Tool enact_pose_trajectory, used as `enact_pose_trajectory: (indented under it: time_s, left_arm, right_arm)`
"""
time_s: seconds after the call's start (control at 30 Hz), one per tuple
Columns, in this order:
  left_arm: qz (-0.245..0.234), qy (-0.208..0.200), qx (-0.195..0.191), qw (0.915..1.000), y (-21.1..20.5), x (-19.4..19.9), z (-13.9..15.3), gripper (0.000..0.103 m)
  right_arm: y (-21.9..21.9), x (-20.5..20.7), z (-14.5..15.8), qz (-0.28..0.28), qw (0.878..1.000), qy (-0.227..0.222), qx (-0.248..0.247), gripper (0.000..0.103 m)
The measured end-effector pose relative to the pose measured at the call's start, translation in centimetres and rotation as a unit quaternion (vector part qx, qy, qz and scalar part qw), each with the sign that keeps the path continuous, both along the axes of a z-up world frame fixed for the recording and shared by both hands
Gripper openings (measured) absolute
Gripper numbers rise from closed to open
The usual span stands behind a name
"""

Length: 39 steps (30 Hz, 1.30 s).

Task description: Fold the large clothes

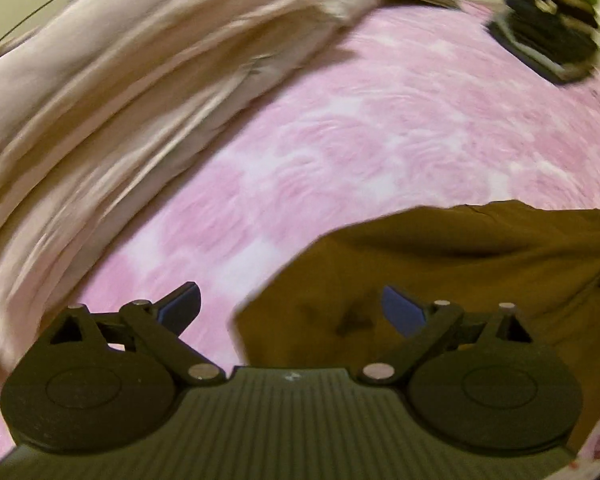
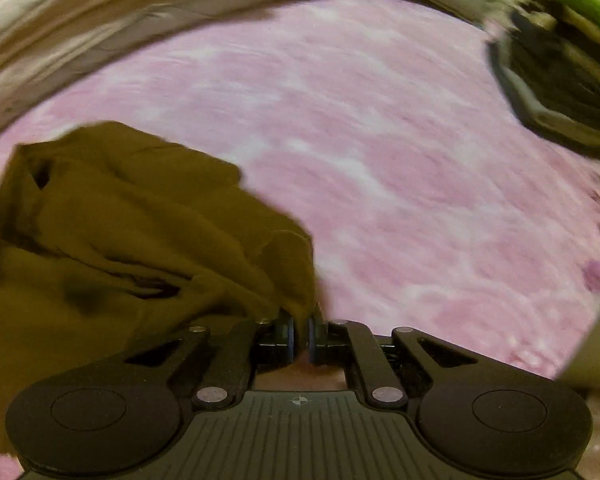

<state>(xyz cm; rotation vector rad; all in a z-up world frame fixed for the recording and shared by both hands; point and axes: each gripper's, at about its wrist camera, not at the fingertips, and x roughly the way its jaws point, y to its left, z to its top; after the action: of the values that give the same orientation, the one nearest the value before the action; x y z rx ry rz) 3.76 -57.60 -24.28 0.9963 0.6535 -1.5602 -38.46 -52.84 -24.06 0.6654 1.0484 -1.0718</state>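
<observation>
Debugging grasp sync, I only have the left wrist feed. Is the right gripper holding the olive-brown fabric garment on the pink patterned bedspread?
Observer: Yes. The right gripper is shut on a bunched edge of the olive-brown fabric garment.
Operator: Garment flat on your side?
Observer: No, it is crumpled in folds left of the right gripper, over the pink patterned bedspread.
Operator: Anything else pinched?
Observer: Nothing else visible between the pads. The left gripper is open, holding nothing.

pink bedspread (image 1: 340, 128) carries brown garment (image 1: 460, 272), beige cloth (image 1: 120, 80), folded stack (image 1: 548, 28).
</observation>
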Motion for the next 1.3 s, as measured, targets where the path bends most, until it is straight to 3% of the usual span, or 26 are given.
enact_pose_trajectory:
  time_s: [0.2,0.43,0.47,0.5,0.6,0.77,0.9,1.07,1.3]
  left_arm:
    - [-0.02,0.017,0.064,0.9976,-6.0,-1.9,-6.0,0.091]
    - [-0.063,0.024,0.135,0.9886,-7.2,-3.0,-11.5,0.075]
    - [-0.062,0.03,0.143,0.9873,-7.3,-2.9,-11.9,0.061]
    - [-0.059,0.033,0.152,0.986,-7.3,-2.8,-12.3,0.039]
    - [-0.049,0.018,0.155,0.9866,-6.7,-3.0,-12.6,0.0]
    - [0.011,0.021,0.082,0.9963,-2.8,-1.1,-7.1,0.0]
    - [0.063,0.023,0.024,0.9975,2.1,-0.4,-1.9,0.0]
    - [0.106,0.025,-0.037,0.9934,8.2,-0.5,3.9,0.0]
    - [0.144,0.026,-0.133,0.9804,17.5,-1.3,14.1,0.0]
  right_arm:
    - [-1.7,-5.1,-1.8,-0.042,0.999,0.007,0.015,0.001]
    - [-2.7,-6.2,-3.5,-0.042,0.998,-0.014,0.036,0.002]
    - [-2.8,-6.4,-3.6,-0.043,0.998,-0.017,0.039,0.002]
    - [-3.1,-6.5,-3.9,-0.042,0.998,-0.02,0.041,0.002]
    - [-3.9,-6.7,-4.1,-0.038,0.998,-0.029,0.043,0.001]
    - [-4.8,-6.3,-1.6,-0.021,0.998,-0.05,0.015,0.001]
    - [-4.6,-5.4,1.5,-0.008,0.997,-0.073,-0.033,0.001]
    - [-3.2,-3.9,6.3,0.006,0.992,-0.098,-0.083,0.001]
    - [1.3,-2.8,17.4,0.034,0.971,-0.134,-0.194,0.001]
